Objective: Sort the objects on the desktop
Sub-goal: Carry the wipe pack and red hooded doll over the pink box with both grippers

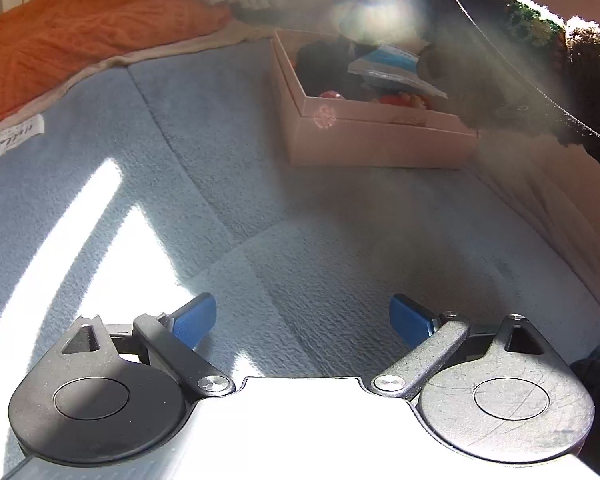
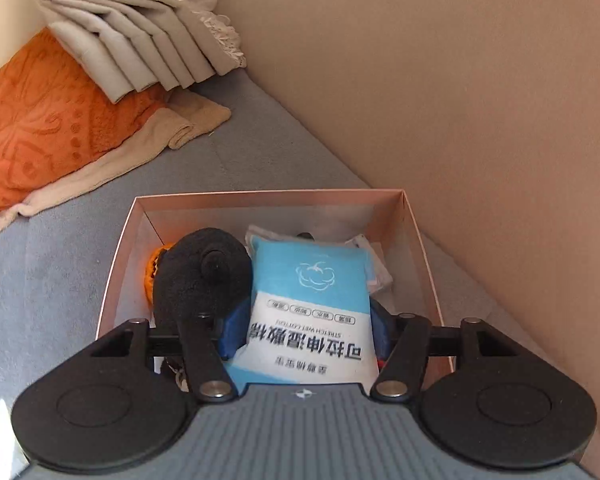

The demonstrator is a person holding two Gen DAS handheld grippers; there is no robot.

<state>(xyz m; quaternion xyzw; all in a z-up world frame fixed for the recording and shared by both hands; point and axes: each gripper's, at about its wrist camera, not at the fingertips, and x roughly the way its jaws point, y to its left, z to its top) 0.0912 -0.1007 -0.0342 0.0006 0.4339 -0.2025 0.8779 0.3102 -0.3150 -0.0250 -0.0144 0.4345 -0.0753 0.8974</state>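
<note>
A pale pink open box point(image 2: 116, 256) stands on the blue-grey blanket, and it also shows at the upper right as the box point(image 1: 380, 140) in the left wrist view. A blue and white wipes packet point(image 2: 312, 304) lies in it, on other items. My right gripper point(image 2: 306, 332) reaches into the box, its blue pads point(image 2: 234, 332) close on either side of the packet and slightly apart from it. A black fuzzy round thing point(image 2: 204, 276) and an orange item point(image 2: 156, 268) lie beside the packet. My left gripper point(image 1: 304, 320) hangs open over bare blanket with nothing between its fingers.
An orange textured towel point(image 2: 36, 128) and folded beige cloths point(image 2: 140, 52) lie at the far left. A beige wall point(image 2: 460, 100) runs along the right, close to the box. A dark fuzzy sleeve point(image 1: 588, 92) hangs over the box, hazed by glare. Sunlit blanket point(image 1: 100, 260) lies ahead of the left gripper.
</note>
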